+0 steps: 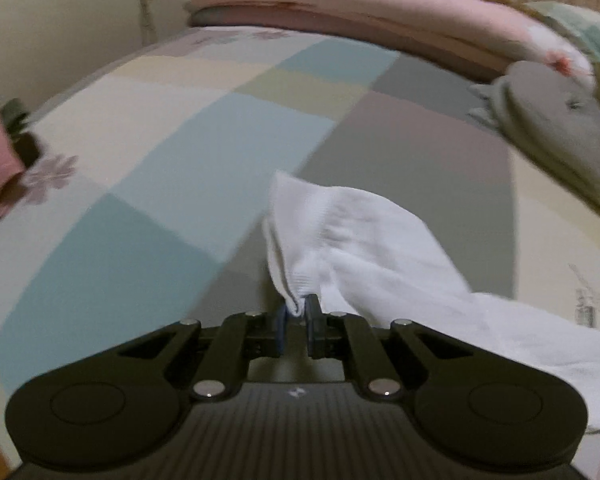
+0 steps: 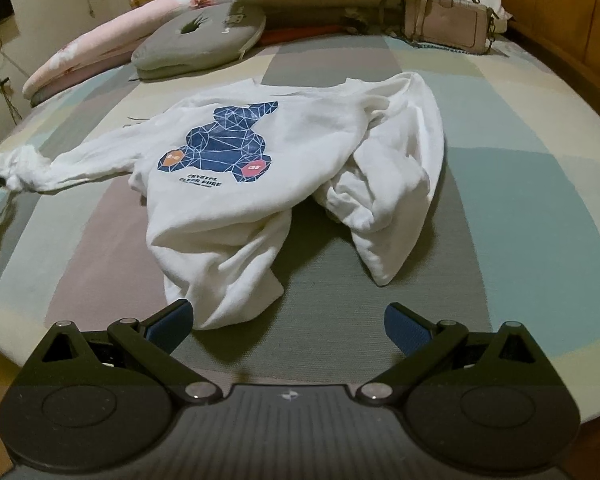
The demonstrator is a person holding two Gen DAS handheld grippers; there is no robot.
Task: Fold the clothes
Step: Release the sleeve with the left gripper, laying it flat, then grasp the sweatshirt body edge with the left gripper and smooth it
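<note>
My left tool [image 1: 300, 314] is pinched tight on the cuff [image 1: 296, 276] of a white sweatshirt [image 2: 260, 168], the ribbed edge bunched between the blue pads. My right tool [image 2: 287, 322] is spread wide and holds nothing, hovering over the bed [image 2: 520, 168] by its near edge, just short of the hem.

The sweatshirt lies face up in the middle of the bed, its blue bear print [image 2: 224, 140] showing. One sleeve is stretched out toward the left edge, where my left tool grips its end. The other sleeve [image 2: 384, 200] is crumpled and doubled over itself on the right side, and the hem is rumpled into folds at the near edge.

I judge the fabric soft, thick and limp. It will sag and drag on the sheet rather than hold a line, but it is light enough for a two-finger pinch. The ribbed cuffs and hem band look the firmest places to take hold. For my right tool, the crumpled sleeve's end or the hem corner nearest it seems best, so the body can be pulled flat before any fold.
</note>
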